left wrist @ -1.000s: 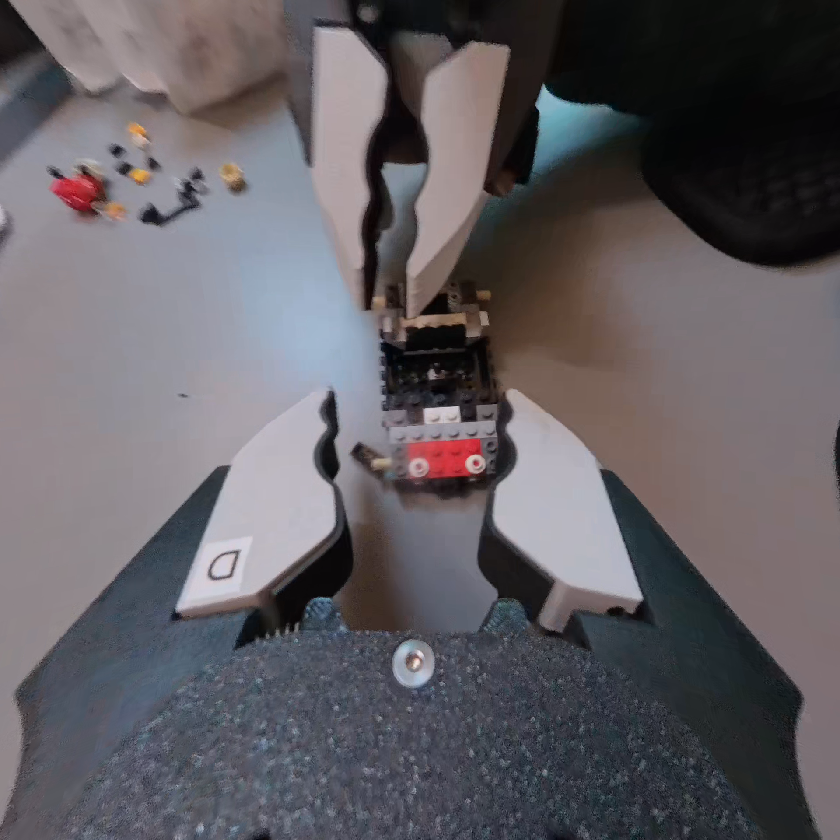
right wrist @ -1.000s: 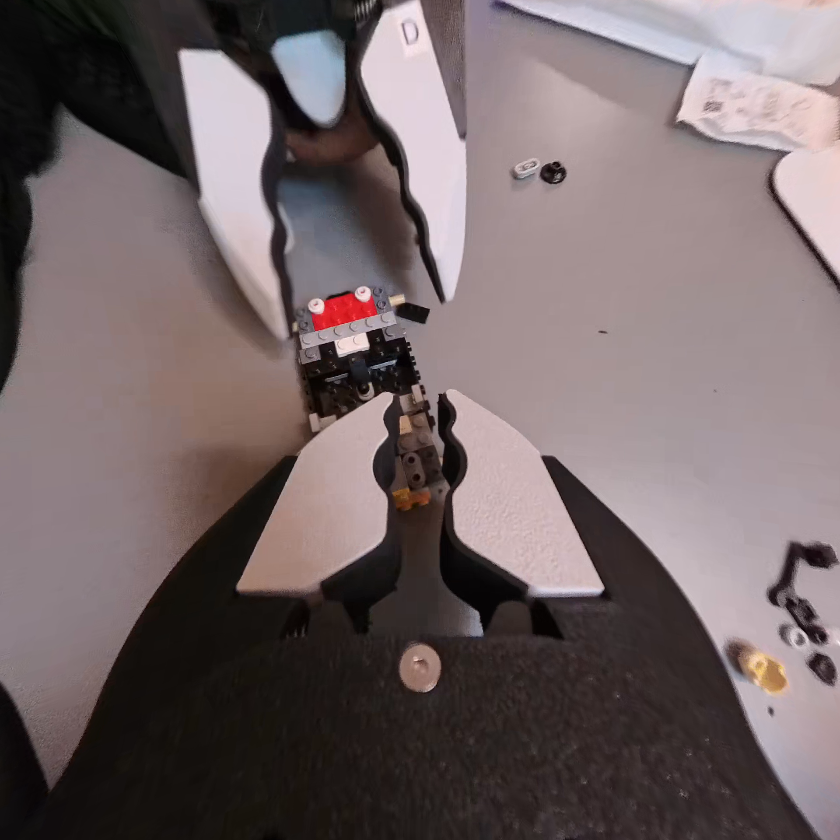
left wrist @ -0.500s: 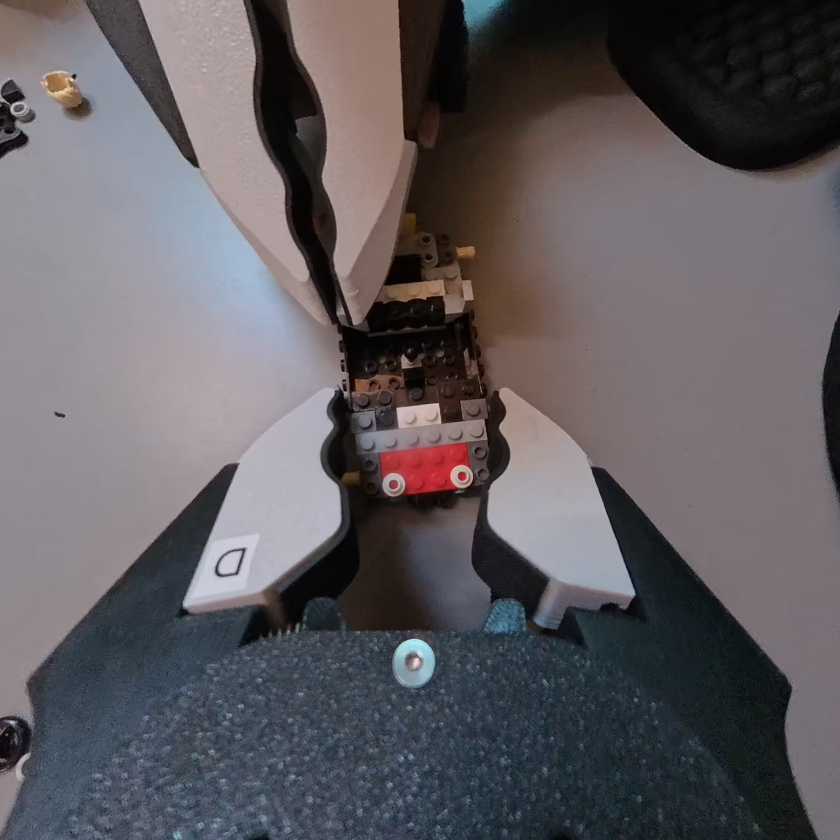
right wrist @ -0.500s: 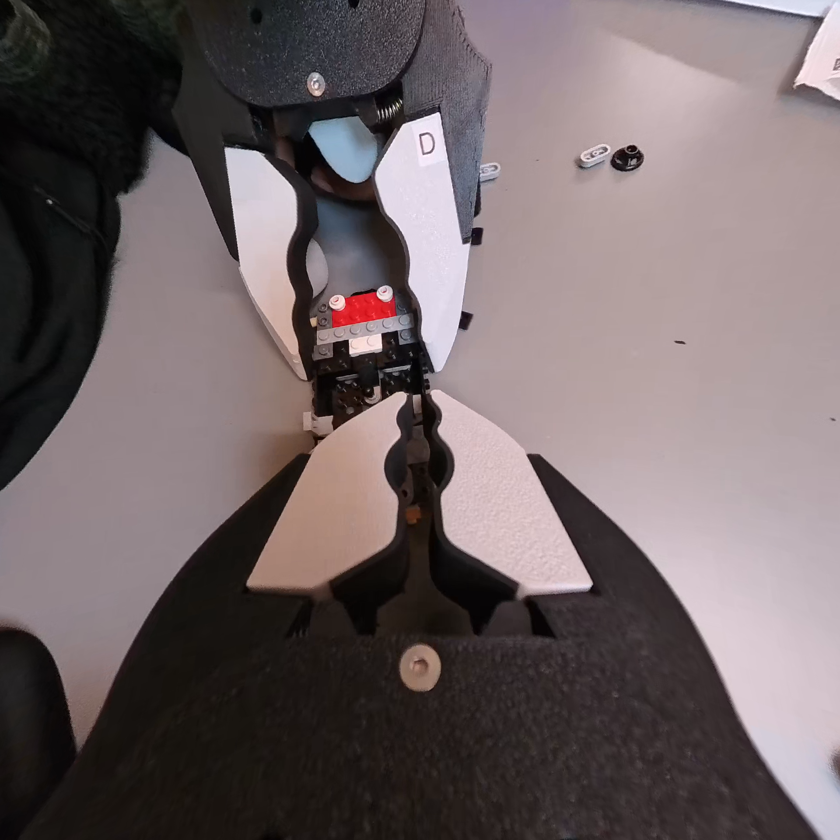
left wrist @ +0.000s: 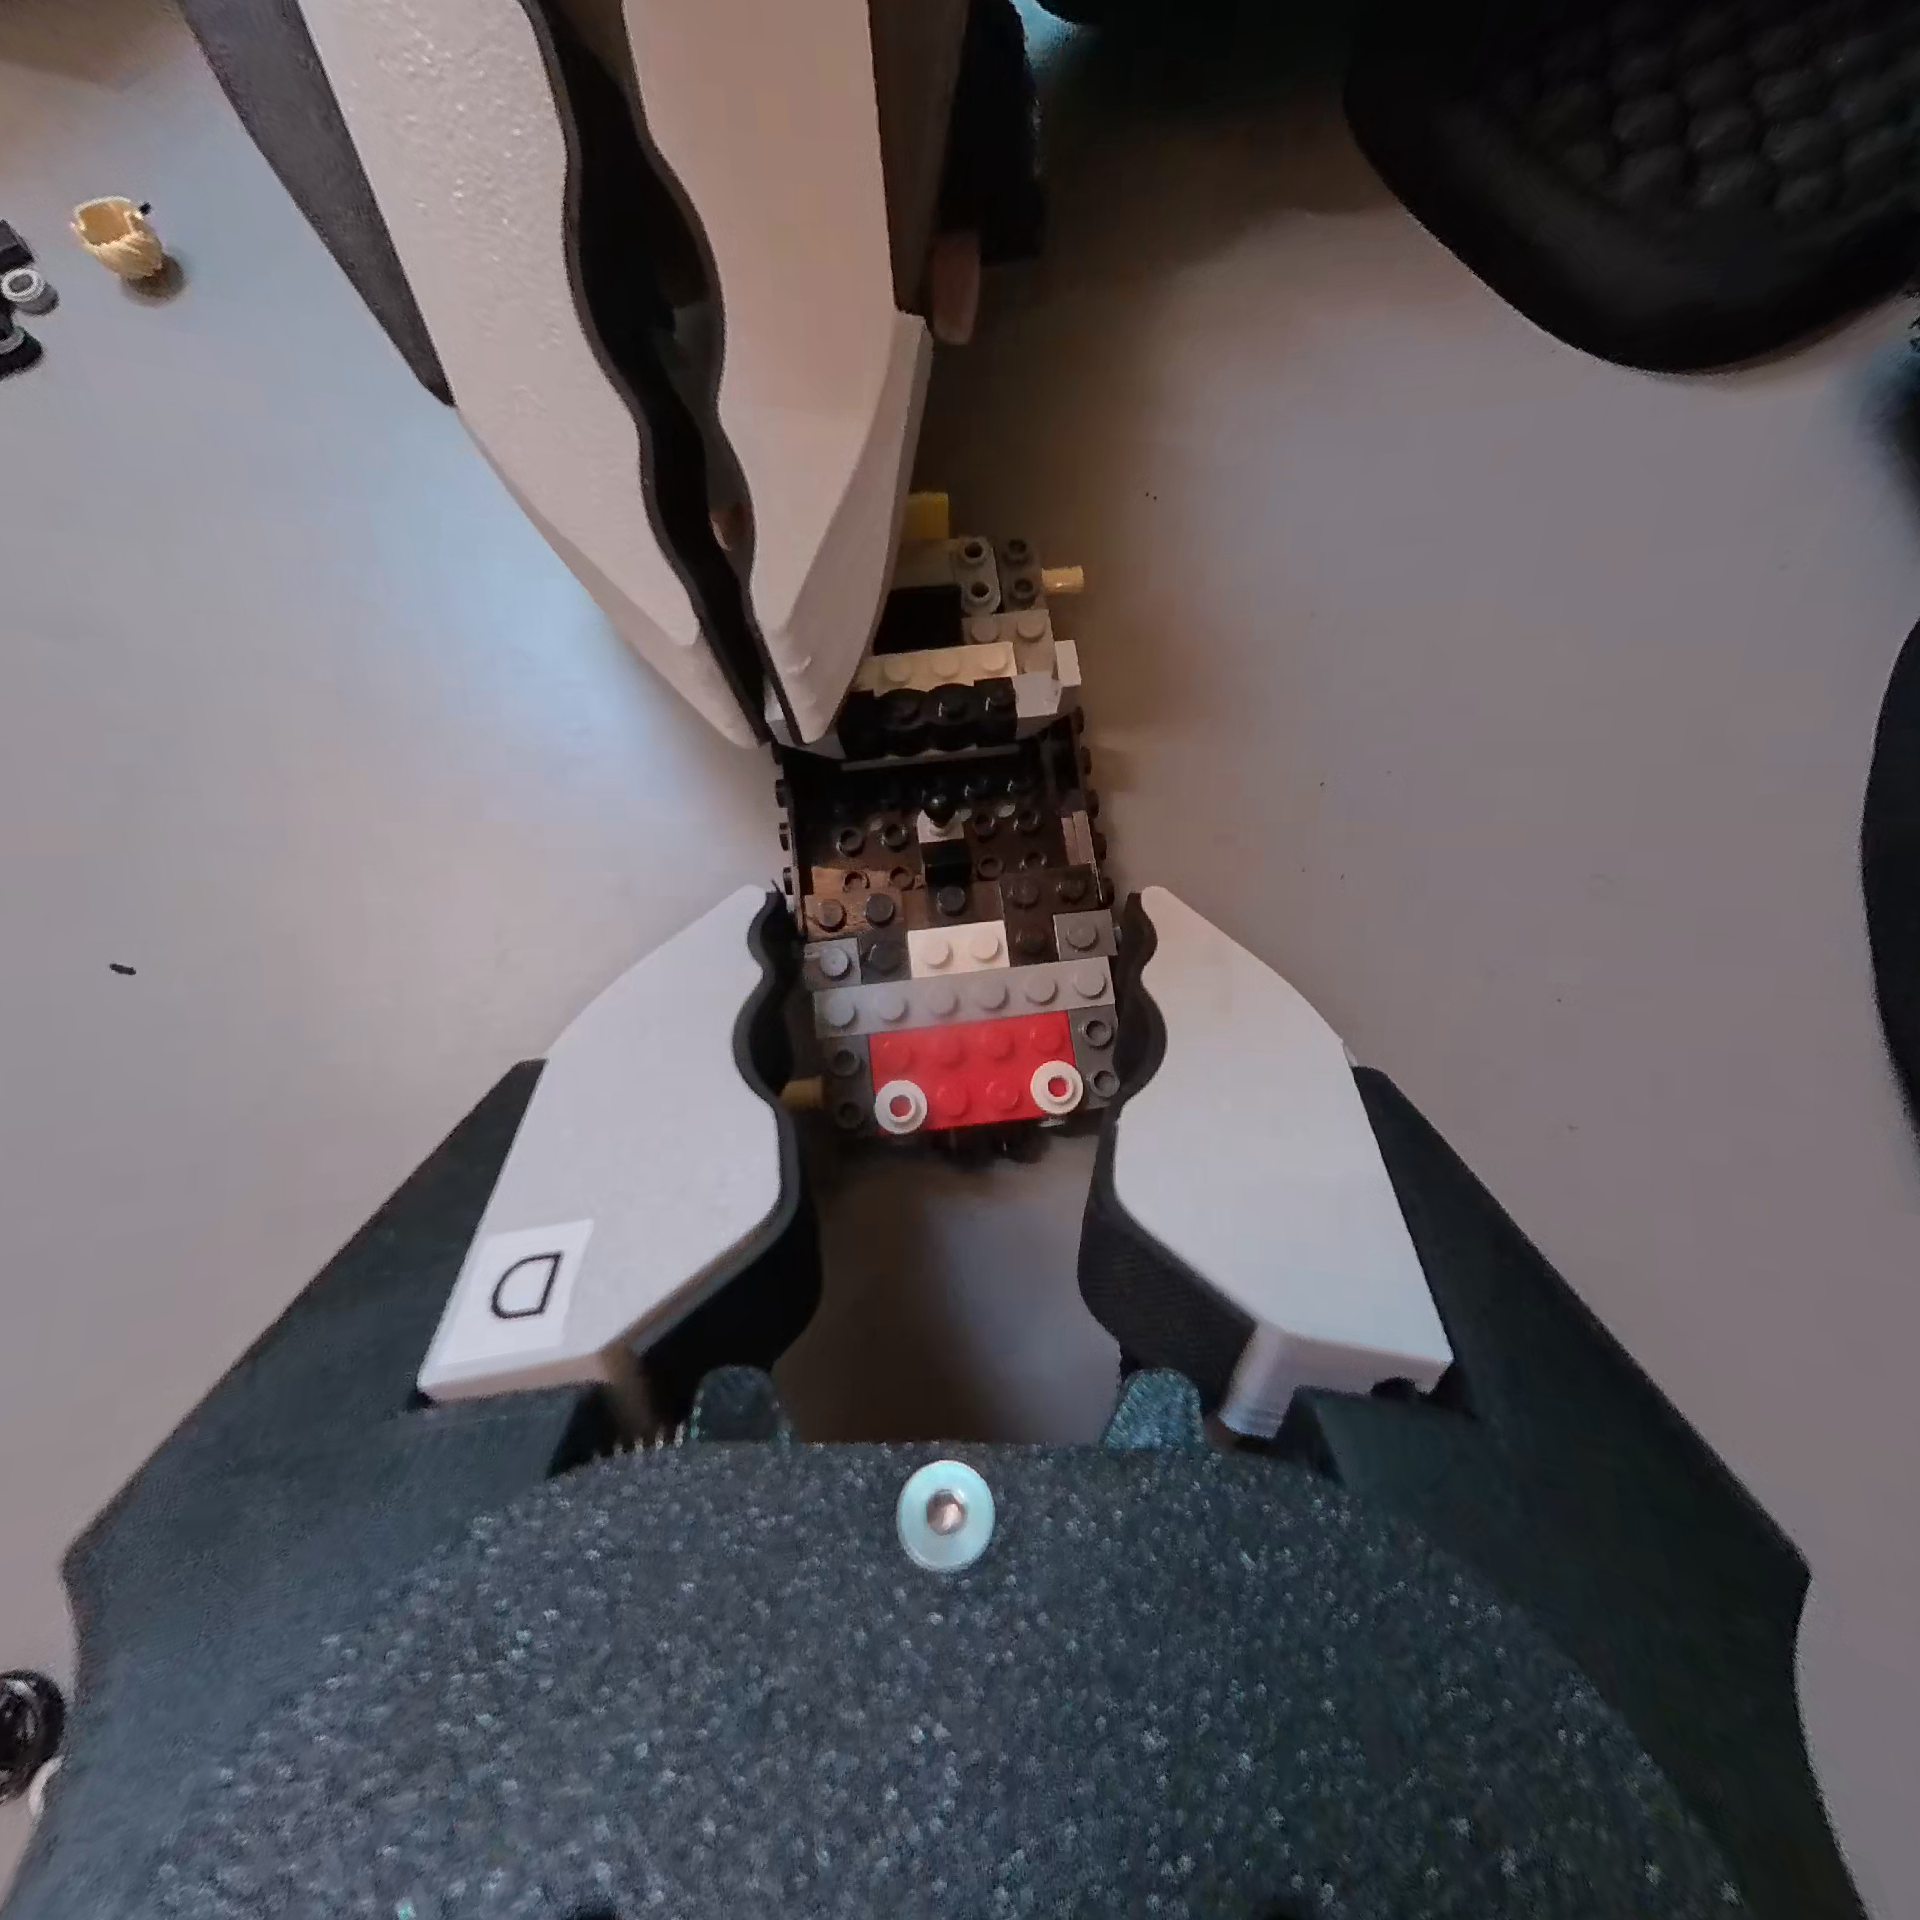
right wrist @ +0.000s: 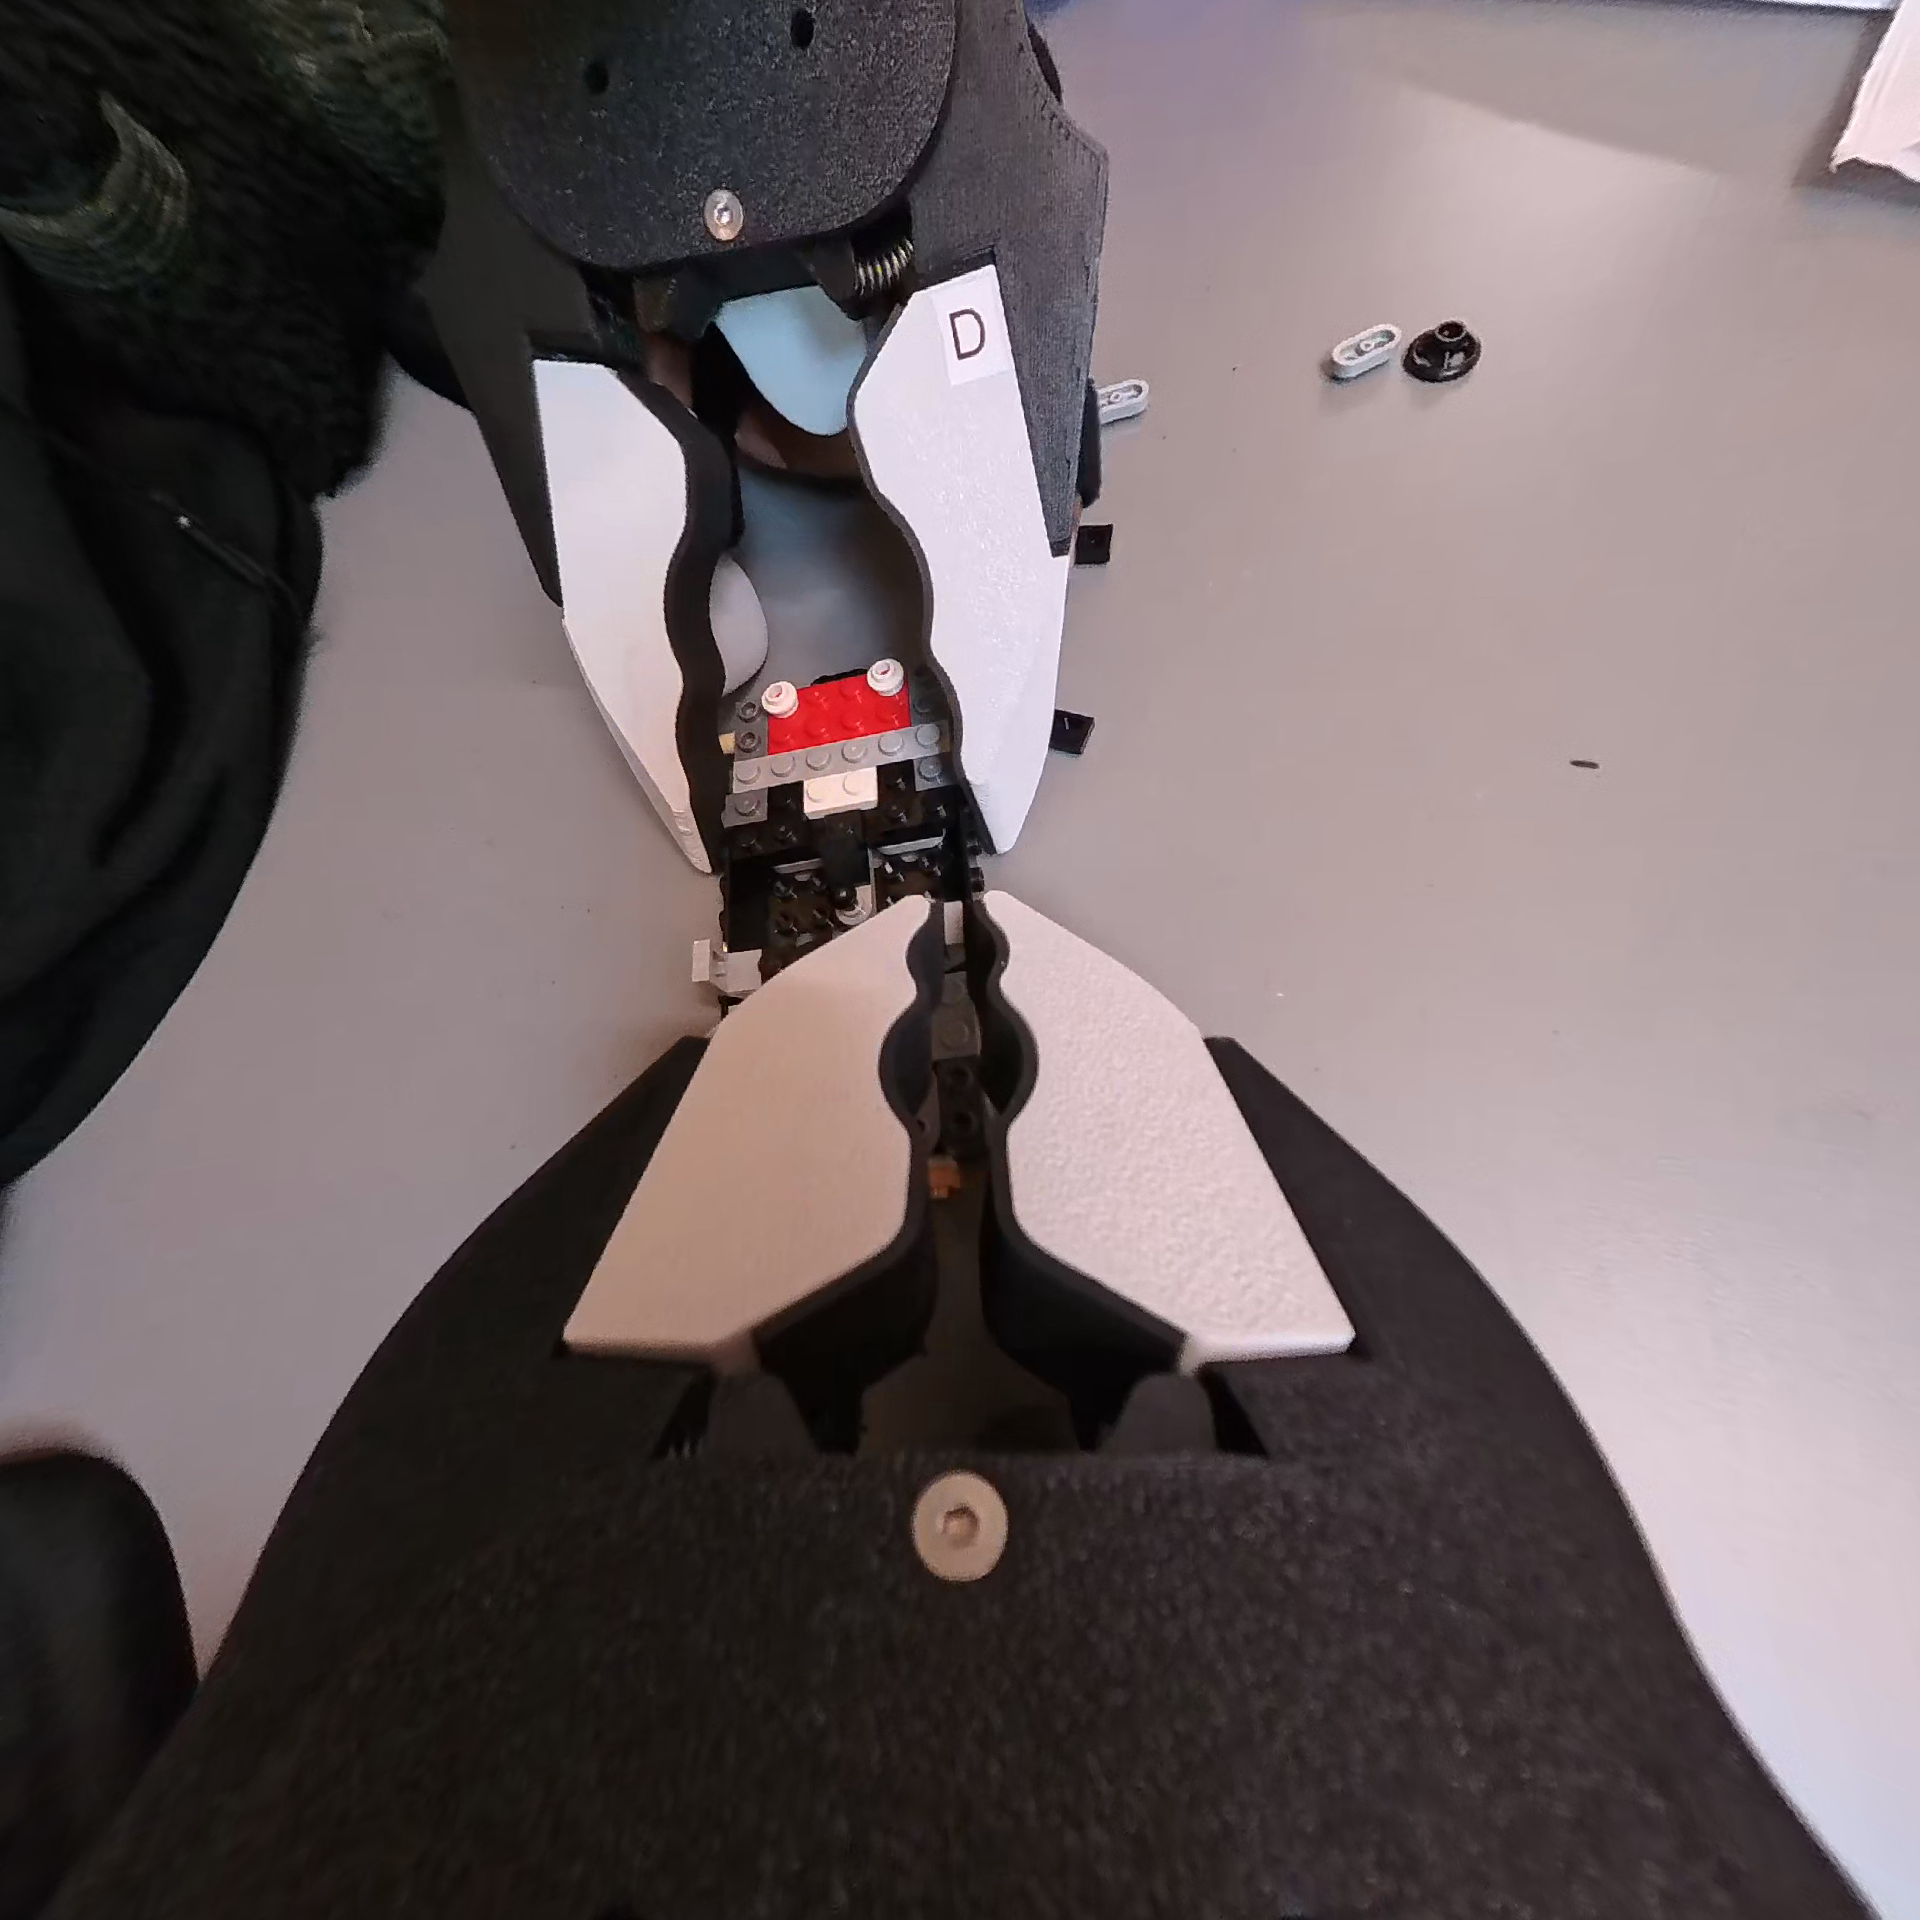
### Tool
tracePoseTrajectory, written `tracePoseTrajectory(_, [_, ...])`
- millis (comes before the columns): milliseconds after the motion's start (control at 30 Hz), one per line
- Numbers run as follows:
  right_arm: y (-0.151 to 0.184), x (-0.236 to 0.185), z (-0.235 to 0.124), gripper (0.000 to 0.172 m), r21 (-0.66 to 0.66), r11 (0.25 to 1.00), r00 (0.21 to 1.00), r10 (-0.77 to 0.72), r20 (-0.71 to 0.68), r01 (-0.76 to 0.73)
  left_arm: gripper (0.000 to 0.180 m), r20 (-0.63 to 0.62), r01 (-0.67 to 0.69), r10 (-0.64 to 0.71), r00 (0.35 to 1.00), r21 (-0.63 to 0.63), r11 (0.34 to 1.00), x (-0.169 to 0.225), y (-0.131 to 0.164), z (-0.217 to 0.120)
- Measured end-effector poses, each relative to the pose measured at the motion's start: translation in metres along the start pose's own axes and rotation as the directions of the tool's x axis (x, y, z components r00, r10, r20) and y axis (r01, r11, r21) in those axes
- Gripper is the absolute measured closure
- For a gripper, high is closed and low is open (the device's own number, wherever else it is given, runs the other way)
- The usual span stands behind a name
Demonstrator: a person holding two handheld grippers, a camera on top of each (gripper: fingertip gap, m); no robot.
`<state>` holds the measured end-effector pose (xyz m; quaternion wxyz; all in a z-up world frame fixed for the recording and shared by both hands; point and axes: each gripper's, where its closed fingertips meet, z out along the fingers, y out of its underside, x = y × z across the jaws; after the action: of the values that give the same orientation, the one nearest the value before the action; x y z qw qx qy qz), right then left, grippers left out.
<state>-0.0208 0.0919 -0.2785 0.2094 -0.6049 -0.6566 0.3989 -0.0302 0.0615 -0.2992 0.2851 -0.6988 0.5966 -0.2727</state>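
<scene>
A small brick model (left wrist: 966,1070), mostly black with grey strips and a red plate at one end, lies on the grey table (left wrist: 312,831). My left gripper (left wrist: 951,914) straddles its red end, and both pads press on the model's sides. My right gripper (right wrist: 956,909) faces it from the other end. Its fingertips are pinched on a thin black side wall at the model's corner. It also shows in the left wrist view (left wrist: 774,727), and the left gripper shows in the right wrist view (right wrist: 847,831) around the red plate (right wrist: 842,717).
A tan piece (left wrist: 116,237) and small black bits (left wrist: 21,291) lie far left. A grey oval link (right wrist: 1363,353), a black round piece (right wrist: 1442,349) and black tiles (right wrist: 1070,732) lie beside the left gripper. Dark cloth (right wrist: 125,623) and a black mesh object (left wrist: 1662,156) border the work area. There is about 4 cm between the tips of the two grippers. The grey oval link (right wrist: 1363,353) is about equally far from each gripper, around 15 cm.
A second ago the left jaws stood wider, apart from the model, and then closed onto its red end. The right jaws closed onto the thin wall. Both grippers have come nearer to each other.
</scene>
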Motion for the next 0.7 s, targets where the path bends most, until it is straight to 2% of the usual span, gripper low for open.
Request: tracePoseTrajectory(700, [-0.0049,0.0029,-0.0026,0.167,0.056,0.998,1.000,0.020,-0.025,-0.018,0.122,0.040,-0.029,0.028,0.999,0.018,0.999,-0.0055,0.0011,-0.0039])
